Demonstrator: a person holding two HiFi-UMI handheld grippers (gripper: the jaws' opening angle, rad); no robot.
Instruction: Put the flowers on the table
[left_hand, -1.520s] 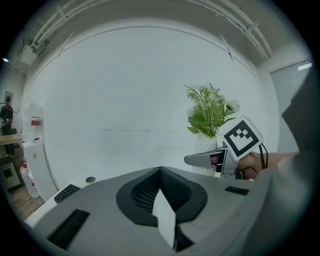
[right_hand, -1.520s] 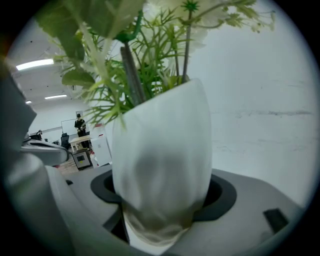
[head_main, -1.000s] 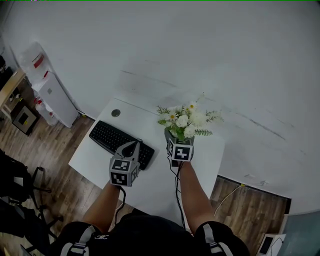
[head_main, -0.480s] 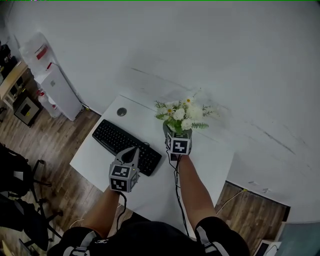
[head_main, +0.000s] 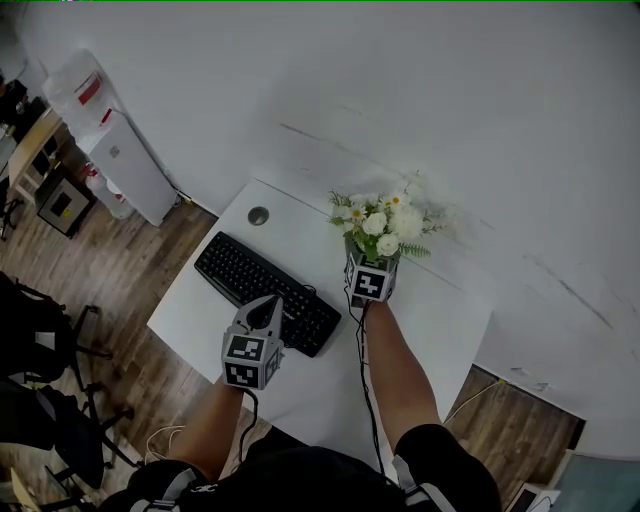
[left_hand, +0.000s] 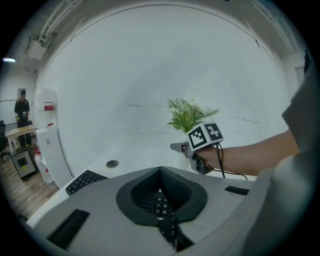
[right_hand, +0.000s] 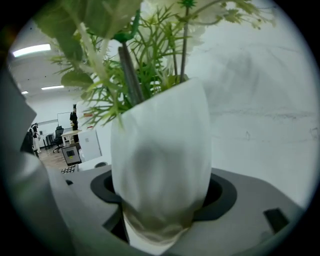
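Note:
White and green flowers (head_main: 380, 220) stand in a white vase (right_hand: 160, 165). My right gripper (head_main: 370, 262) is shut on the vase's lower part and holds it upright over the far middle of the white table (head_main: 440, 330), close to the wall. Whether the vase's base touches the tabletop is hidden. In the left gripper view the flowers (left_hand: 187, 112) rise above the right gripper (left_hand: 176, 147). My left gripper (head_main: 265, 303) is shut on nothing, over the near edge of the black keyboard (head_main: 265, 290); in its own view the left gripper (left_hand: 160, 169) has its tips touching.
A round cable grommet (head_main: 258, 215) sits in the table's far left corner. A white cabinet (head_main: 125, 170) stands against the wall at the left, and dark chairs (head_main: 40, 400) are on the wooden floor. A person (left_hand: 22, 107) stands far off at the left.
My right gripper has carried the flowers farther over the table, toward the wall. My left gripper has shifted forward over the keyboard's near edge and stays shut.

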